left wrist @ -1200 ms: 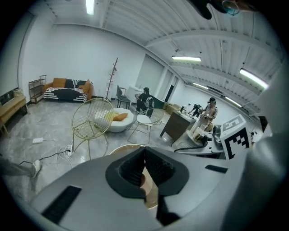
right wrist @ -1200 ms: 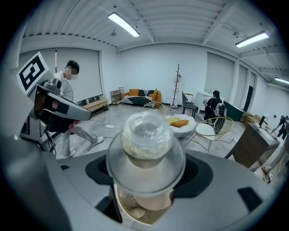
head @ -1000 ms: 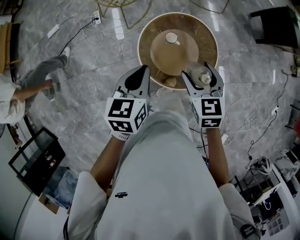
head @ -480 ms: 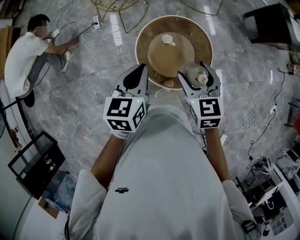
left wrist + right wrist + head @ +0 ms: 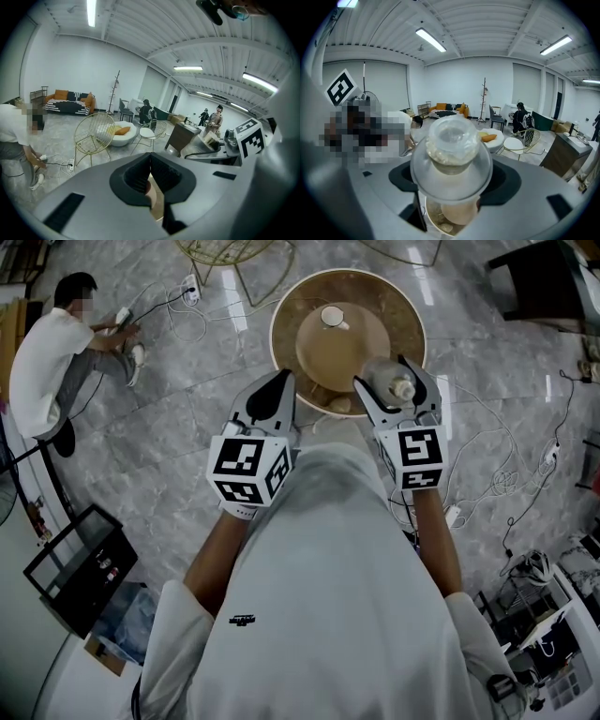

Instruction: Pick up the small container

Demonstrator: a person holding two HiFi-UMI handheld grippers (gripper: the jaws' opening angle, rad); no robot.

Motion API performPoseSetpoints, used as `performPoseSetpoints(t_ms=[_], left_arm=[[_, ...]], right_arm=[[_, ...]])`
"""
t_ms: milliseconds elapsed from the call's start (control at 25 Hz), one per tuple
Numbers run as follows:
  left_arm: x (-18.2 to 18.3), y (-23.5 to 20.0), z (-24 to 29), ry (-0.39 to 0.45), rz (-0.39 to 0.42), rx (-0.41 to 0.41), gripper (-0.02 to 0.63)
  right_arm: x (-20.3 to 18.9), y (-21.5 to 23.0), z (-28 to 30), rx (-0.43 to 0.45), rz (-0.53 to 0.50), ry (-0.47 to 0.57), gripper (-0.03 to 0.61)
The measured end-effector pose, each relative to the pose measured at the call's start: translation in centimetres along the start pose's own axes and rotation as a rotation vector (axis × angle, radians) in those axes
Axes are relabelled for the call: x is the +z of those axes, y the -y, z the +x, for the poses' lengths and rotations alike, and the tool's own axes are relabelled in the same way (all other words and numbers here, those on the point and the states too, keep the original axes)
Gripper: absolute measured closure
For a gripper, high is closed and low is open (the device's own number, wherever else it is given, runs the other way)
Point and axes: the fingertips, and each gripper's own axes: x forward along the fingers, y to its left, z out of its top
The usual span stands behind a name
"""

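The floor (image 5: pixel 169 418) is grey marble with white cables lying over it, and on it stands a round worktop (image 5: pixel 281 310) of pale wood with a raised round disc in the middle. A small white cup (image 5: pixel 332 316) sits on the top of that disc. At the upper left a person (image 5: pixel 52 352) in a white shirt sits on the floor, one hand near a power strip (image 5: pixel 192 282).

The right claw (image 5: pixel 386 390) holds the small container (image 5: pixel 394 382). It is a clear, rounded pot with a narrower clear cap. In the right gripper view the small container (image 5: pixel 451 150) fills the space between the two dark pads of the right claw (image 5: pixel 452 185), and both pads press on its sides. Its cap end points toward the camera, with something pale and crumbly under the cap. In the head view the container shows over the near right rim of the worktop.

The left claw (image 5: pixel 277 390) is beside it, over the near left rim. In the left gripper view the pads of the left claw (image 5: pixel 150 169) meet in one line, closed with nothing between them. Behind them is a gold wire chair (image 5: pixel 93 136).
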Motion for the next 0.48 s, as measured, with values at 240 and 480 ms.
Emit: performPoseSetpoints(t_ms=[240,480], left_arm=[[0.0,-0.3,0.4,-0.006,-0.006,0.026,0.594],[0.7,-0.2,0.6,0.006,-0.012,0.048,0.594]], right_arm=[[-0.1,1.2,1.2,0.016,-0.020,0.006,0.239],[0.6,2.2,1.6,0.029,-0.034,0.015,0.239]])
